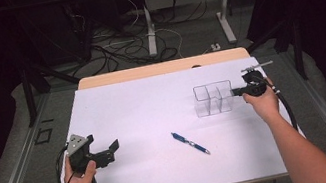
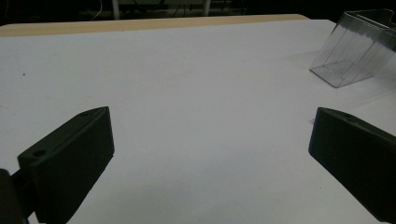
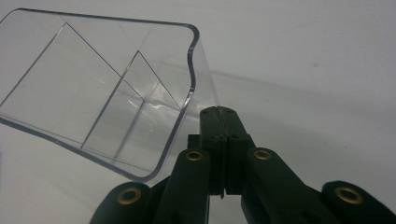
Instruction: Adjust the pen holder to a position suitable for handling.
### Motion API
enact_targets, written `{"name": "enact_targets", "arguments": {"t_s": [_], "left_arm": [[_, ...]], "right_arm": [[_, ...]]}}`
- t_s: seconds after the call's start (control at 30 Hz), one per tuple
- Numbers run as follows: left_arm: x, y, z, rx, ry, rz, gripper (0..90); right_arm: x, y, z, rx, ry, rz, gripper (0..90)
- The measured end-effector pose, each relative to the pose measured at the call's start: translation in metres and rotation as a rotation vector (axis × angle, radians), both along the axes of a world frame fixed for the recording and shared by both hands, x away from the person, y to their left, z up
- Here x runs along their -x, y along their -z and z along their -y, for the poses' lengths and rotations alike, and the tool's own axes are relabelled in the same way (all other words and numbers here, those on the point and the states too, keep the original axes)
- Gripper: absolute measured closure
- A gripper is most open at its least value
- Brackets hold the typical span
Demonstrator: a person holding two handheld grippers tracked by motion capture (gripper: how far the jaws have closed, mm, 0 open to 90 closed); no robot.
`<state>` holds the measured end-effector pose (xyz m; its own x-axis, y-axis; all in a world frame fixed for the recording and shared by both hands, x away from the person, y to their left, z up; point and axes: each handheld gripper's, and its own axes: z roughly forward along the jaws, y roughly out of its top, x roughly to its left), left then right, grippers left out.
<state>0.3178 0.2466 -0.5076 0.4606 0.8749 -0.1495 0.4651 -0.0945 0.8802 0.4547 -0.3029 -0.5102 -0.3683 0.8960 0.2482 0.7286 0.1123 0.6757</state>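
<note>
Forearms enter from the bottom edge of the high view, one at each side of the desk (image 1: 143, 105), which is covered by a white sheet.

Left: left gripper (image 1: 110, 150) rests low on the sheet near the front left corner, held in the person's left hand (image 1: 79, 180). Its fingers (image 2: 70, 161) stand wide apart with bare sheet between them.

Centre: a blue pen (image 1: 190, 143) lies flat on the sheet, angled, well apart from both grippers. It sits in front of the clear divided container (image 1: 213, 98) and does not touch it.

Right: the clear divided container stands toward the far right of the sheet. Right gripper (image 1: 235, 92), held in the right hand (image 1: 265, 104), meets its right-hand wall. In the right gripper view the fingers (image 3: 211, 126) are pressed together at the container's rim; the transparent wall appears pinched between them, and the container looks tilted in the left gripper view.

Beyond the desk: table legs and loose cables on the floor (image 1: 132, 46).
</note>
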Motion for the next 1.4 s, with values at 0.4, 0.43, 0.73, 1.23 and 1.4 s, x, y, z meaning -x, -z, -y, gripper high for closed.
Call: {"name": "enact_targets", "arguments": {"t_s": [0.4, 0.43, 0.73, 1.23, 1.4], "left_arm": [[0.000, 0.000, 0.000, 0.000, 0.001, 0.009, 0.1], [0.000, 0.000, 0.000, 0.001, 0.001, 0.008, 0.1], [0.000, -0.001, -0.001, 0.001, 0.000, 0.010, 0.1], [0.000, -0.001, -0.001, 0.002, 0.000, 0.011, 0.1], [0.000, -0.001, 0.000, 0.005, -0.002, 0.012, 0.1]], "right_arm": [[0.002, 0.002, -0.038, -0.054, -0.028, -0.001, 90.0], [0.002, 0.002, -0.041, -0.057, -0.027, -0.001, 90.0], [0.005, 0.003, -0.065, -0.086, -0.024, -0.021, 90.0], [0.012, 0.003, -0.105, -0.108, -0.045, -0.040, 90.0], [0.012, 0.005, -0.118, -0.127, -0.054, -0.031, 90.0]]}}
